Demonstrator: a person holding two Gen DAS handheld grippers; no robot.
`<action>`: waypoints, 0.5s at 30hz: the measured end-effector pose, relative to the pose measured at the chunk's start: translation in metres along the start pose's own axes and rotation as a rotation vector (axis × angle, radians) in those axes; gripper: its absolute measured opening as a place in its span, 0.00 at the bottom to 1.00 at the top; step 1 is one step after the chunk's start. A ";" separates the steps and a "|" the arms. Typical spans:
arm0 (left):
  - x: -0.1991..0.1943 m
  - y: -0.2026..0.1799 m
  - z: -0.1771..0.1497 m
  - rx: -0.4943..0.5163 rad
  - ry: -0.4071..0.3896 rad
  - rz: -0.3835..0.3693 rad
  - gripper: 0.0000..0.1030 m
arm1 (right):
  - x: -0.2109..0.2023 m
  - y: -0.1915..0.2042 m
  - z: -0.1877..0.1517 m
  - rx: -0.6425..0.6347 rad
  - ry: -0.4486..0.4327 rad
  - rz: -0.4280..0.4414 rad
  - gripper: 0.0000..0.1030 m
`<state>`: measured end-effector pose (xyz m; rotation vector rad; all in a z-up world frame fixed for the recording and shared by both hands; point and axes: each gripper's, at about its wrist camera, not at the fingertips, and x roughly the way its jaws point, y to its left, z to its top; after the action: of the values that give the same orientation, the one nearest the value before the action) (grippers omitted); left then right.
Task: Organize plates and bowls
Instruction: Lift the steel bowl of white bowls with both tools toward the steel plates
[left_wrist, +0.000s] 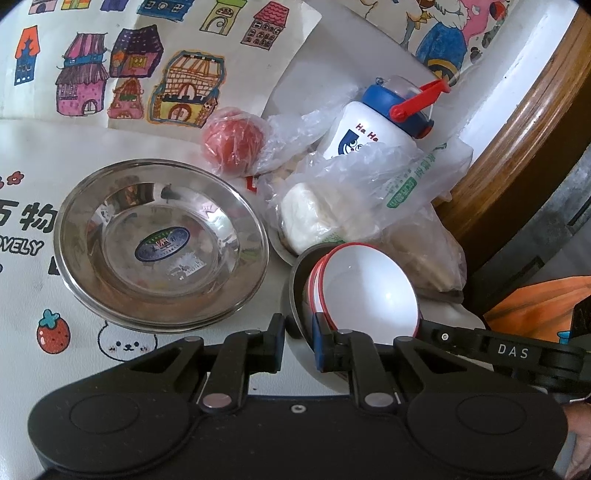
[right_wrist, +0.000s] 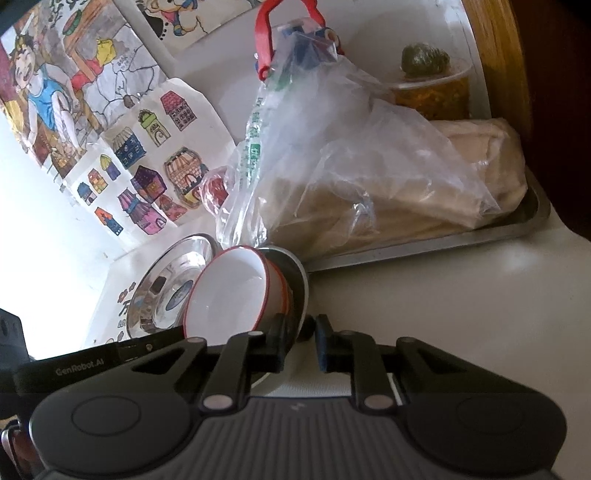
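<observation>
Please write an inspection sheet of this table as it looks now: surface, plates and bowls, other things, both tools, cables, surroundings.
Surface: white table cover with cartoon prints and children's drawings.
Job's things: steel plate lies flat; white bowls with red rims, nested, sit tilted in a second steel plate that is raised on its edge.
Clutter: tomato in wrap, white bottle with blue cap, plastic bags of food on a metal tray, cup with a cactus.
Grippers: left tool shut on the tilted plate's rim; right tool shut on the same plate's rim.
Cables: nothing seen.
Surroundings: wooden table edge.
</observation>
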<state>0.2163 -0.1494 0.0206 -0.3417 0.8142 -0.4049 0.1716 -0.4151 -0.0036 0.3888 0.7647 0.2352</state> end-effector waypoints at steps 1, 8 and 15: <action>0.000 -0.001 0.000 0.002 0.000 0.002 0.16 | 0.000 0.000 -0.001 0.007 -0.001 -0.001 0.17; -0.001 -0.001 -0.002 0.003 -0.005 0.003 0.15 | -0.001 0.000 -0.003 0.025 -0.008 -0.002 0.16; -0.003 0.000 -0.003 0.001 -0.006 -0.002 0.15 | -0.004 0.002 -0.006 0.027 -0.010 0.000 0.16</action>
<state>0.2125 -0.1483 0.0204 -0.3423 0.8074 -0.4057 0.1641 -0.4132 -0.0044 0.4152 0.7586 0.2226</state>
